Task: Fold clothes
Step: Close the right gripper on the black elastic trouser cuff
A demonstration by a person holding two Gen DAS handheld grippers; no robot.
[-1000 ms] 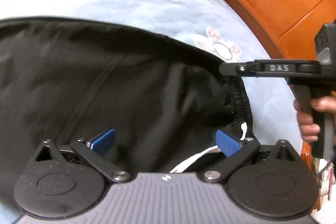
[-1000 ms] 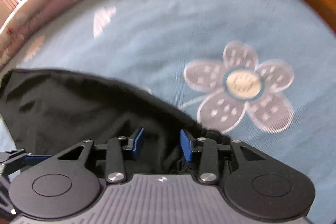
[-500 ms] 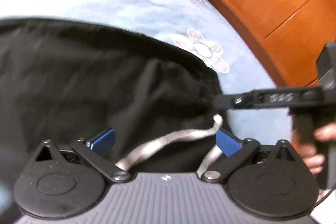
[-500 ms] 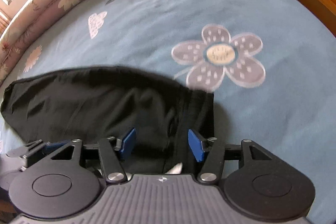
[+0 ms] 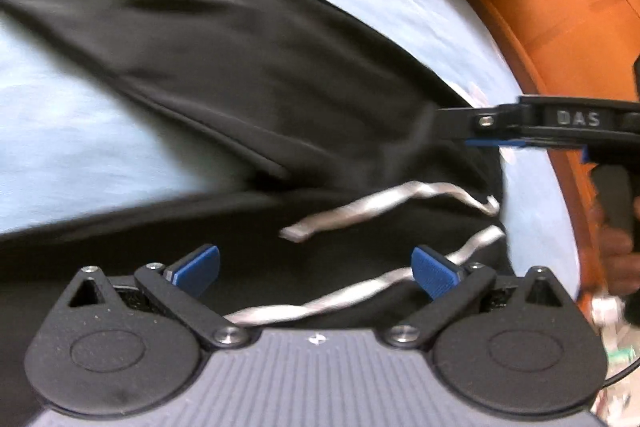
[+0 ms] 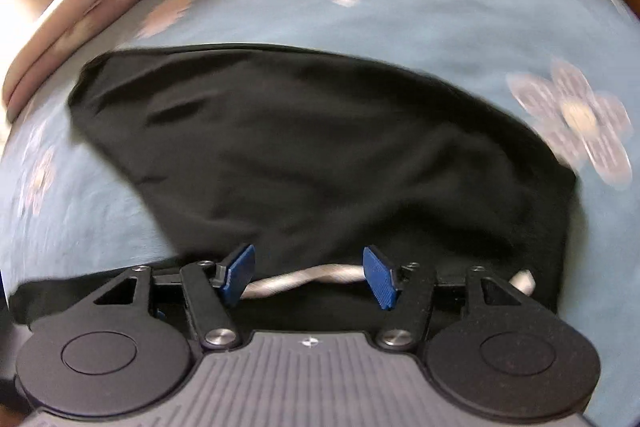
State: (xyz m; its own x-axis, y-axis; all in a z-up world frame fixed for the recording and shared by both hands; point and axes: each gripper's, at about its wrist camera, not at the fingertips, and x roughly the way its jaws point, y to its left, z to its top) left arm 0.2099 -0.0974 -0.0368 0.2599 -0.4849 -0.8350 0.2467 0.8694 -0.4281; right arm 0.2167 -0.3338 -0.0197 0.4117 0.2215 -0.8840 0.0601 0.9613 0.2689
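black shorts [image 6: 320, 155] on bedsheet [image 6: 440, 19], long axis seemingly left-right, waistband right

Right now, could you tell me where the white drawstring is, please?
The drawstring lies on the black garment at its waist end. In the left wrist view it is just ahead of the open left gripper, below the right gripper.

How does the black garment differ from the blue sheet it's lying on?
The black garment is plain and dark, while the sheet is pale blue with printed flowers. The garment is creased and folded over on itself, with a white drawstring lying loose on it; the sheet lies spread out beneath. The garment covers only part of the sheet. Both are soft cloth.
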